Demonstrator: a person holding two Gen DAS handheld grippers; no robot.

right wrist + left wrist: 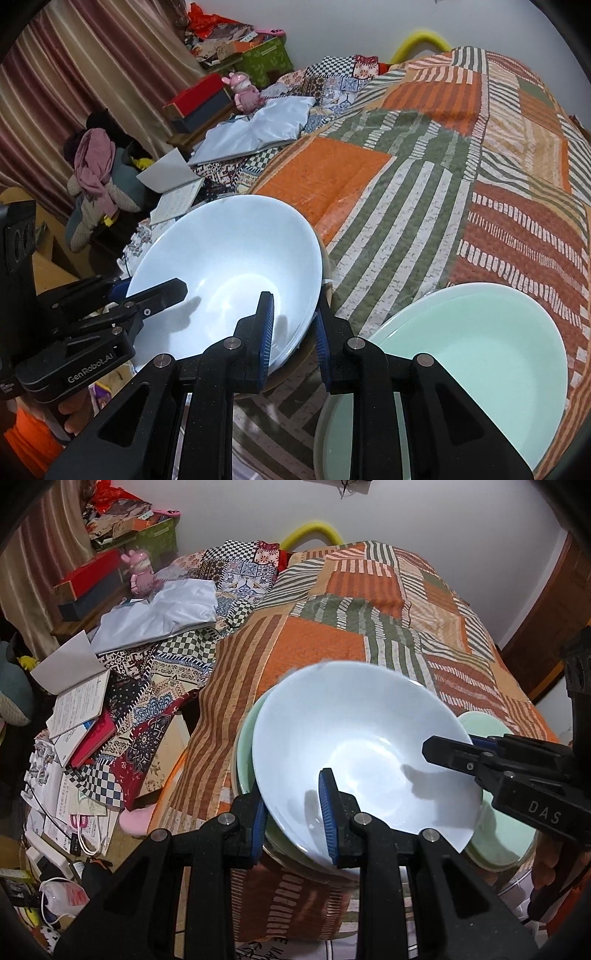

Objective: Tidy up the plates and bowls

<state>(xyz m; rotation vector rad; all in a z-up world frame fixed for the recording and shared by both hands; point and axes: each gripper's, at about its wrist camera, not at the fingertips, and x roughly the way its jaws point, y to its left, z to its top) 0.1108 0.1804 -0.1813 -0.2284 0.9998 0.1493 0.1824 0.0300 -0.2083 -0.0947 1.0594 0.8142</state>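
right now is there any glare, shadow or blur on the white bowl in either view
Left wrist view: the glossy white ceramic bowl has a soft bright patch at its centre, dark shadows cast by the gripper fingers, and a slightly blurred far rim. Right wrist view: same central sheen and finger shadows; the rim looks sharp.

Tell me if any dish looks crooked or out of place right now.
The white bowl sits tilted, its rim pinched by both the left gripper and right gripper, not nested flat on the green dish beneath. The green plates look settled.
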